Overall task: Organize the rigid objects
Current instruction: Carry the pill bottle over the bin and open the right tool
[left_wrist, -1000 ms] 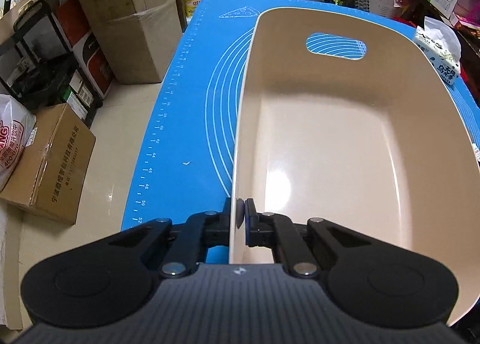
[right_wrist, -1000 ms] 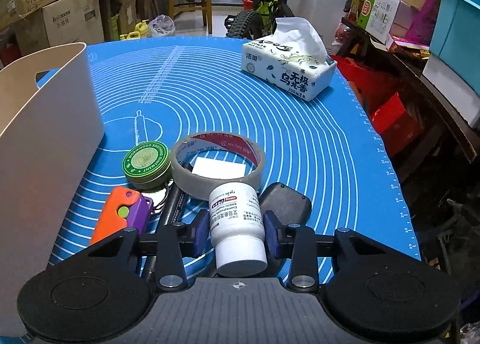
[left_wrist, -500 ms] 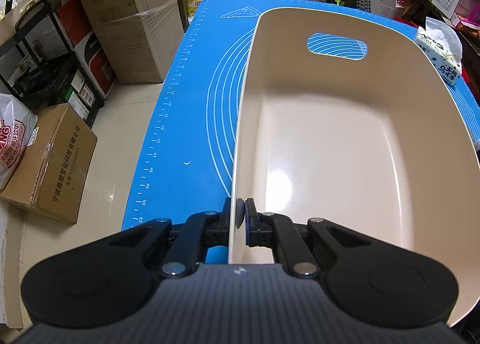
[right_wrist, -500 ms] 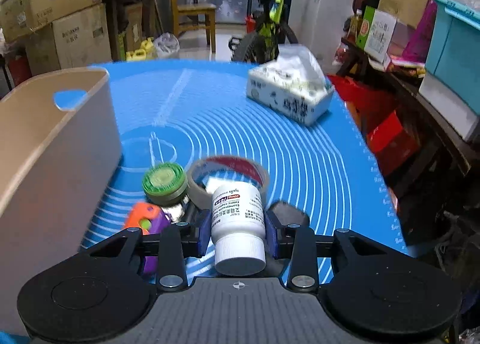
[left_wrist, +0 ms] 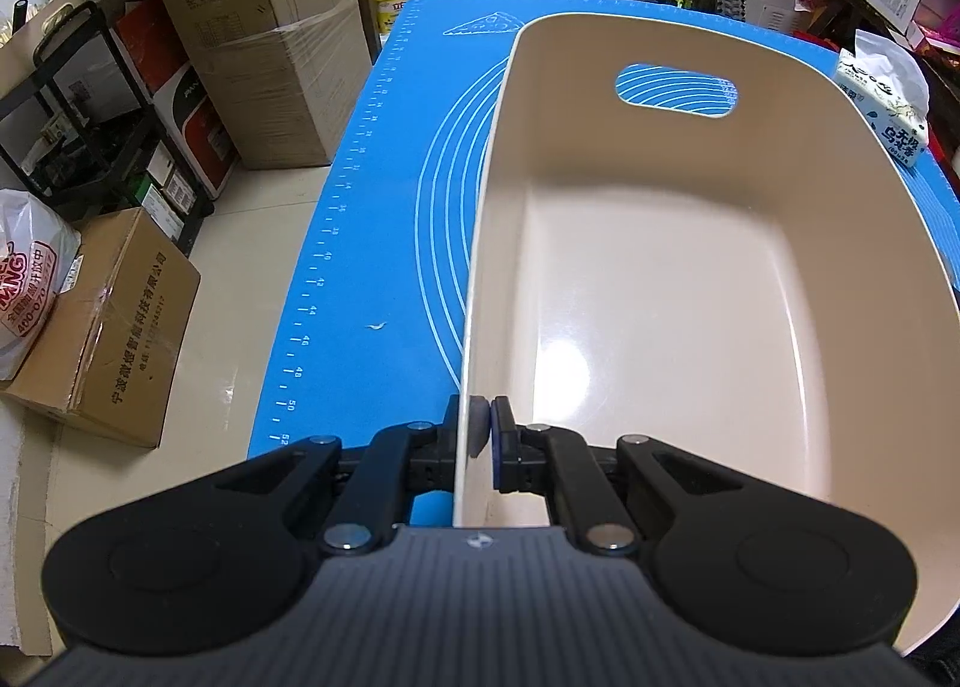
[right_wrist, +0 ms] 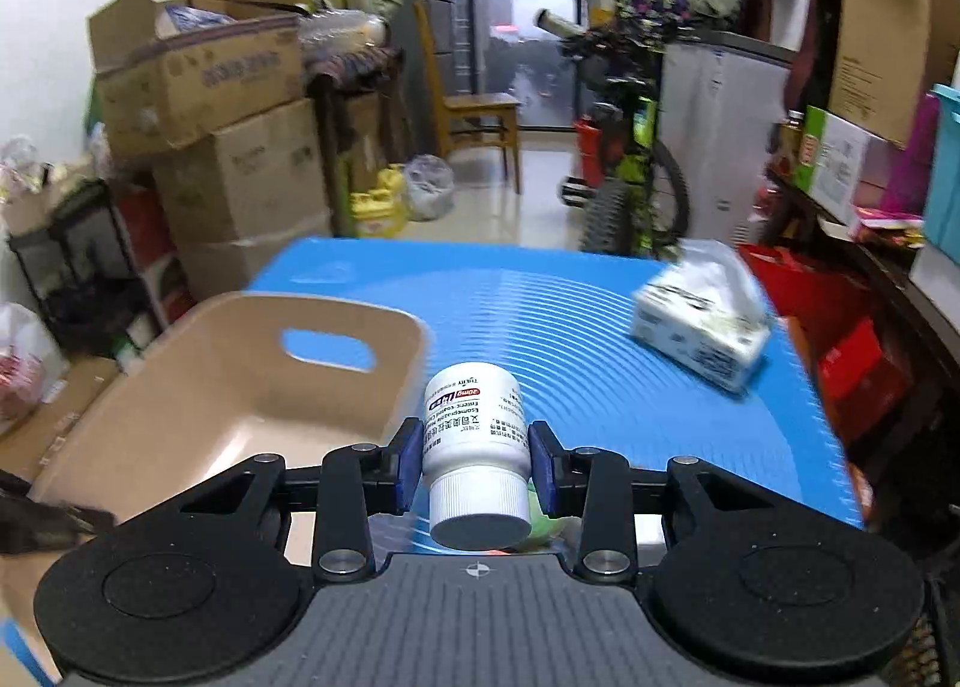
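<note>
Left tongs (left_wrist: 477,435) pinching bin (left_wrist: 690,291) wall — blue mat (left_wrist: 372,243), stacked boxes (left_wrist: 264,39)

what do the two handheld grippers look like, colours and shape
Both match: the left gripper and right gripper have matte black linkage arms with silver pivot bolts, round black discs at each side, a ribbed dark grey body with a small crosshair mark, and blue-backed fingers.

The beige bin (left_wrist: 690,279) is open on top and bare inside, so a hand can drop in from above. Its tall walls block the sides. Far right, a tissue pack (right_wrist: 699,327) sits, maybe well apart; the picture is blurry.
</note>
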The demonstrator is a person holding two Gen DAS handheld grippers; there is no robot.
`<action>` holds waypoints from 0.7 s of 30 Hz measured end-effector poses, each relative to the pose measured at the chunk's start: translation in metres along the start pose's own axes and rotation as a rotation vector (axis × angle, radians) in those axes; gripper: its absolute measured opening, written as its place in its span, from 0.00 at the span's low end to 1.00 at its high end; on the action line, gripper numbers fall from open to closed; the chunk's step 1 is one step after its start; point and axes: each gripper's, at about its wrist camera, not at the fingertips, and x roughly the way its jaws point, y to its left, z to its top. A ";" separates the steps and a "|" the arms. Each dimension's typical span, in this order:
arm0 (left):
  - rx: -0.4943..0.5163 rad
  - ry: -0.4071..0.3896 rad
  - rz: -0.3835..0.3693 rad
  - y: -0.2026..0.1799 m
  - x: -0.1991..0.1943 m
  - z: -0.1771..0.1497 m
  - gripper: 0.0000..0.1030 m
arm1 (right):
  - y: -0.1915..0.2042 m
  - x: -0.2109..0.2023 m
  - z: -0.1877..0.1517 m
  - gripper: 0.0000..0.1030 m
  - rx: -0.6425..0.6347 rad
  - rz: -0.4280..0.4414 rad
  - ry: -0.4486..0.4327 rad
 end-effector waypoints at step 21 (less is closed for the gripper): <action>0.000 0.001 0.007 -0.001 0.000 0.001 0.10 | 0.113 0.084 -0.019 0.43 -0.197 0.072 0.283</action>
